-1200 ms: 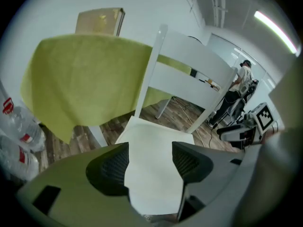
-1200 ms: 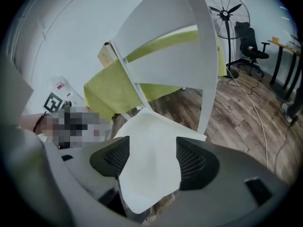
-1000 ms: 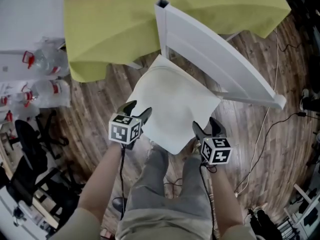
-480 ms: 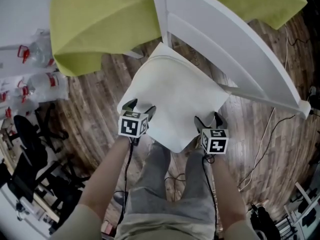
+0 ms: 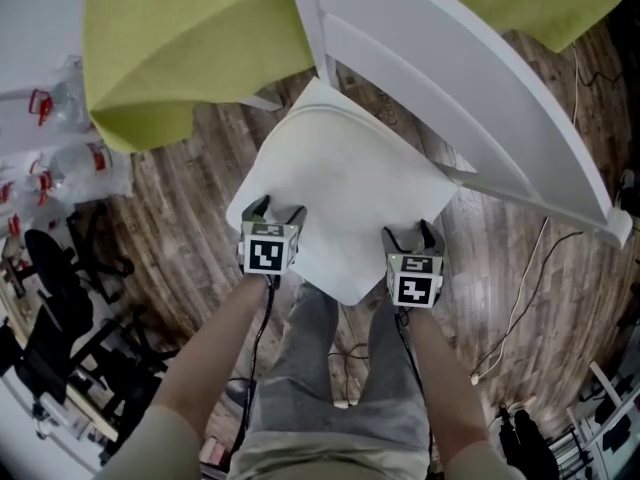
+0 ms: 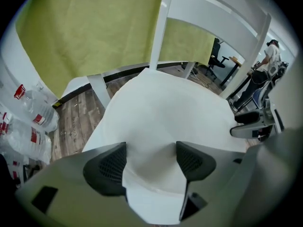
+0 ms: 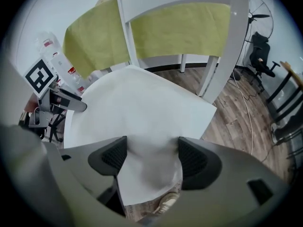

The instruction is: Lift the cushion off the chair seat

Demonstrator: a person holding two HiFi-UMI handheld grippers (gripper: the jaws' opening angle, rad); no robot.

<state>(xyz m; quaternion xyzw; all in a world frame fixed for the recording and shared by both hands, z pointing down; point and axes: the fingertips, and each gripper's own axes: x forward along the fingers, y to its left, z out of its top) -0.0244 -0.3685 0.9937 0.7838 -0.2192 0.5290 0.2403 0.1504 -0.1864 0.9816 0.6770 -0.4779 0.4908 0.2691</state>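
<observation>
Two grippers sit open over the cushion (image 5: 340, 173) edge on the chair (image 5: 450, 78): left gripper (image 5: 277, 208) just opening, right gripper (image 5: 410, 231) just closing a little. It looks soft and light; pinch the edge between the jaws

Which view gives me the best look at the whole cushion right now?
The head view: from above, the cushion shows almost whole, with its outline clear against the floor and the chair. The left gripper view and the right gripper view each look low across it, and their own hardware hides its near edge.
</observation>
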